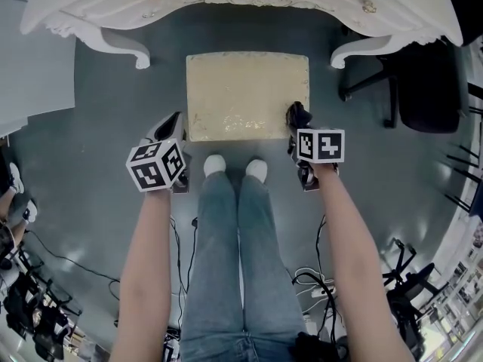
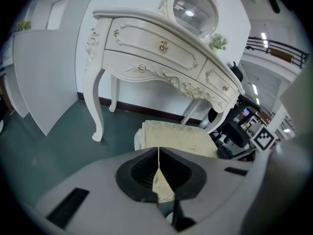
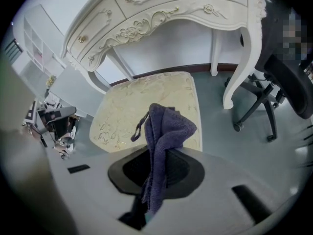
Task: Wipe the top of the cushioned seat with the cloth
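The cushioned seat (image 1: 247, 95) is a cream, patterned square stool on the floor under a white dressing table; it also shows as the seat (image 2: 178, 137) and the seat (image 3: 146, 109). My right gripper (image 1: 297, 117) hovers at the seat's near right corner, shut on a dark purple cloth (image 3: 161, 146) that bunches up above the jaws. The cloth (image 1: 298, 114) looks like a dark lump in the head view. My left gripper (image 1: 167, 129) hangs just off the seat's near left corner, jaws shut with nothing between them.
A white carved dressing table (image 1: 241, 2) arches over the far side of the seat, its legs (image 1: 124, 47) on either side. A black office chair (image 1: 419, 81) stands to the right. The person's feet (image 1: 235, 166) are just before the seat. Cables (image 1: 313, 285) lie on the floor behind.
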Action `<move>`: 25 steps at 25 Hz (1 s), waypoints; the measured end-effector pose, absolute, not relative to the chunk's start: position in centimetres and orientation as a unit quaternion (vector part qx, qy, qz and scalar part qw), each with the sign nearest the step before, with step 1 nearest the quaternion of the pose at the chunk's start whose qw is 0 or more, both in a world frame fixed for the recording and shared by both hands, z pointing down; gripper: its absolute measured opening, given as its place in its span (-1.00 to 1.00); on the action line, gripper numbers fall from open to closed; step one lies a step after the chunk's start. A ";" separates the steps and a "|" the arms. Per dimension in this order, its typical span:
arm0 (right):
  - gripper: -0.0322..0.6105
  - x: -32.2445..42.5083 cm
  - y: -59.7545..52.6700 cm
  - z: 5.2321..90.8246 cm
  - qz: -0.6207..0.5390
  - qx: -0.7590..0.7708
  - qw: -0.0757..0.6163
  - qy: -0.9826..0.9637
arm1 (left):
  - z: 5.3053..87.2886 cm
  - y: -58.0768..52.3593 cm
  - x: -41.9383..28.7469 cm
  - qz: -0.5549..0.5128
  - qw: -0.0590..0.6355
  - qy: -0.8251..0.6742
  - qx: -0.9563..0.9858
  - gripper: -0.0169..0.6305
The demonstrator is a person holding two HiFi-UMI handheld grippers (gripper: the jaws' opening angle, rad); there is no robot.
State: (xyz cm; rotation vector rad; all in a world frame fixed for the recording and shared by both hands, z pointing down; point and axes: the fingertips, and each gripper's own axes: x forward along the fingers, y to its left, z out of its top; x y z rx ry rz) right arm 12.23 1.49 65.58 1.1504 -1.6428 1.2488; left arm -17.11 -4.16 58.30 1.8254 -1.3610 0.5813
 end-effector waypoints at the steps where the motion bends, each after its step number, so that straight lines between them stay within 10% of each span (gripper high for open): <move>1: -0.79 11.7 1.5 65.6 0.488 0.447 0.381 -0.645 | 58.3 -4.1 -17.4 0.227 0.386 -0.536 0.715 -0.92; 25: -0.79 -0.3 0.7 65.3 0.503 0.359 0.368 -0.694 | 59.4 -2.2 -23.7 0.211 0.406 -0.573 0.680 -0.92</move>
